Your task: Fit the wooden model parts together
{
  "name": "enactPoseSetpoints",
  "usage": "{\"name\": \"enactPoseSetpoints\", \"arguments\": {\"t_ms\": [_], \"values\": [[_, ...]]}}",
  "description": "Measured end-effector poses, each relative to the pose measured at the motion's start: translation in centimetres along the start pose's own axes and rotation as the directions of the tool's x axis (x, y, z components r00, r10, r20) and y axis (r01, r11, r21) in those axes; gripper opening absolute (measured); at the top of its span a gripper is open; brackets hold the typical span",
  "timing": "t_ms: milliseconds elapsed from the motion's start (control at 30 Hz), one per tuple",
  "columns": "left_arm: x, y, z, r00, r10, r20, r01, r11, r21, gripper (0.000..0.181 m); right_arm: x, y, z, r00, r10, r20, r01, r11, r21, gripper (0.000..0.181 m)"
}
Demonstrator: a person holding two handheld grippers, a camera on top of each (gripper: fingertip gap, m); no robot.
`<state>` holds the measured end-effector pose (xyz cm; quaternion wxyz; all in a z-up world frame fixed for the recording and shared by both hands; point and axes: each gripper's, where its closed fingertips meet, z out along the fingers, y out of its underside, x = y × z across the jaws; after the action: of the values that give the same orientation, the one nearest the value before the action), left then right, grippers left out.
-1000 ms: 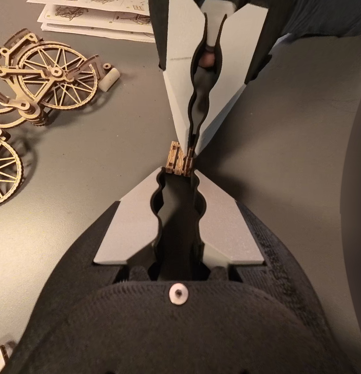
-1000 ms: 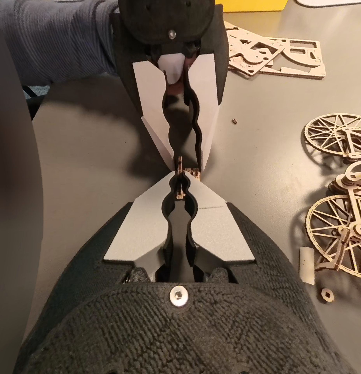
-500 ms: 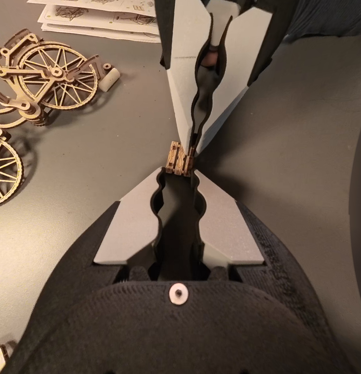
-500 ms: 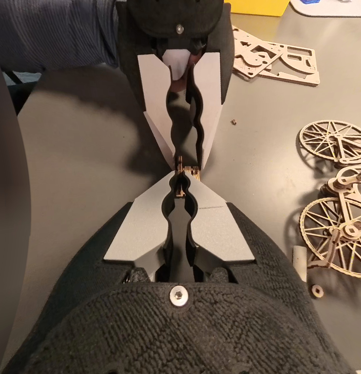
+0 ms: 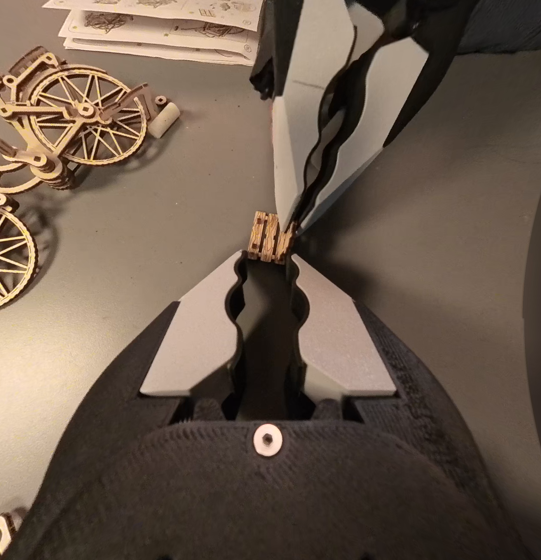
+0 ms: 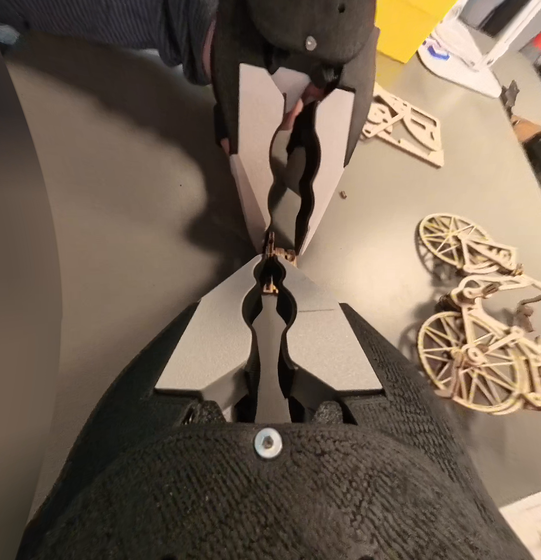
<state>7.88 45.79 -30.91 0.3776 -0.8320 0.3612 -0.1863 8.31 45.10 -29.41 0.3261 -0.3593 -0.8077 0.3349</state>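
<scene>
In the left wrist view my left gripper [image 5: 267,254] is shut on a small slatted wooden block [image 5: 267,239] and holds it above the grey table. My right gripper [image 5: 293,225] comes down from the top and is shut on a thin wooden piece [image 5: 289,235] that touches the block's right edge. In the right wrist view my right gripper [image 6: 270,257] pinches that thin piece [image 6: 270,286] edge-on between its tips. The block [image 6: 286,253] sits just beyond, in the left gripper [image 6: 281,250]. How far the piece sits in the block is hidden.
A wooden bicycle model [image 5: 66,121] lies at the left, also in the right wrist view [image 6: 469,318]. A white cylinder [image 5: 164,121] lies beside it. Instruction sheets [image 5: 160,33] lie at the back. A cut-out wooden sheet [image 6: 402,130], a small peg [image 6: 343,195] and a yellow box [image 6: 411,27] are farther off. Less than 4 cm separates the two grippers' tips. The white cylinder [image 5: 164,121] is about 12 centimeters from both grippers' fingertips.
My right gripper has tilted and leans to the right while still pinching the thin piece at the block. My left gripper and the block have stayed in place.
</scene>
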Motion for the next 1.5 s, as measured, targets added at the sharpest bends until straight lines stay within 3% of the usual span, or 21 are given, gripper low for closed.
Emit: {"name": "enactPoseSetpoints", "arguments": {"t_ms": [200, 433, 600, 800, 1200, 1500], "values": [[0.01, 0.04, -0.07, 1.0, -0.02, -0.01, 0.02, 1.0, 0.0, 0.024, 0.25, 0.08, 0.0, 0.963, 0.254, 0.091, -0.255, 0.967, -0.002, 0.001], [0.3, 0.34, -0.46, 1.0, 0.003, -0.012, -0.003, 1.0, 0.001, 0.015, 0.17, 0.03, -0.01, 0.975, 0.203, 0.091, -0.204, 0.979, 0.004, 0.001], [0.09, 0.26, -0.47, 0.999, -0.026, -0.02, 0.026, 1.0, 0.006, 0.032, 0.1, 0.01, 0.01, 0.985, 0.151, 0.085, -0.153, 0.988, 0.01, 0.001], [-0.29, 0.08, -0.21, 1.0, -0.017, -0.018, 0.017, 1.0, 0.003, 0.031, -0.14, -0.01, 0.05, 0.998, 0.04, 0.055, -0.04, 0.999, -0.005, 0.001], [0.06, 0.14, -0.16, 1.0, 0.009, -0.025, -0.009, 1.0, -0.001, 0.024, 0.35, 0.04, 0.08, 0.882, 0.383, 0.276, -0.391, 0.92, -0.028, 0.001], [0.07, 0.15, -0.15, 1.0, 0.007, -0.026, -0.007, 1.0, -0.001, 0.024, 0.32, 0.05, 0.07, 0.904, 0.338, 0.263, -0.345, 0.938, -0.02, 0.001]]}}
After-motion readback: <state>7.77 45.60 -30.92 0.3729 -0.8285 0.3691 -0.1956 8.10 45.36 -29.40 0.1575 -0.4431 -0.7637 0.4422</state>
